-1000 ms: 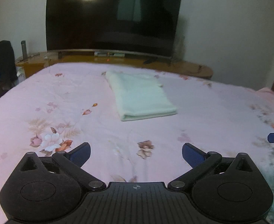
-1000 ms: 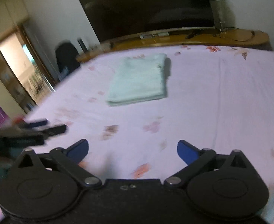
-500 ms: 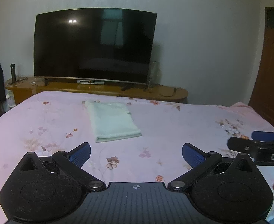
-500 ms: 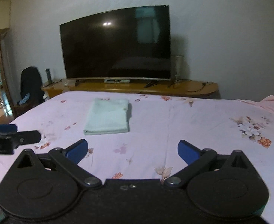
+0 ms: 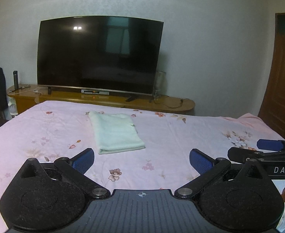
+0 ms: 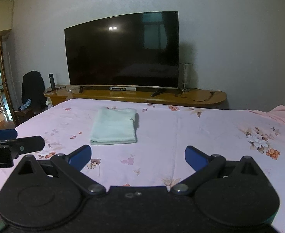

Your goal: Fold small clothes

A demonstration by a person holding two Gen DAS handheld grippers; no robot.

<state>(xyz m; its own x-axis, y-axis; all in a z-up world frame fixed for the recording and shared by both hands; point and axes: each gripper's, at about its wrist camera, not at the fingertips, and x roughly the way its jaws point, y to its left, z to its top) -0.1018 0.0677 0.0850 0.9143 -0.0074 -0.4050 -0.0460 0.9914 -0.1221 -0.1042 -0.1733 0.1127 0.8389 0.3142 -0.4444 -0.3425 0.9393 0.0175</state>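
Observation:
A pale green garment (image 5: 117, 133) lies folded into a flat rectangle on the pink floral bed (image 5: 181, 136), toward the far left of the middle. It also shows in the right wrist view (image 6: 114, 126). My left gripper (image 5: 141, 160) is open and empty, held above the near part of the bed, well back from the garment. My right gripper (image 6: 138, 155) is open and empty, likewise back from it. The right gripper shows at the right edge of the left wrist view (image 5: 262, 151); the left gripper shows at the left edge of the right wrist view (image 6: 12, 141).
A large dark television (image 5: 99, 54) stands on a long wooden cabinet (image 5: 103, 98) beyond the bed's far edge. A dark chair (image 6: 32, 89) with a bottle (image 6: 52, 81) near it stands at the left. A brown door (image 5: 284, 77) is at the right.
Both grippers have pulled back and risen from the bed and now point level at the room. The folded garment has stayed in place. Both jaws stay open.

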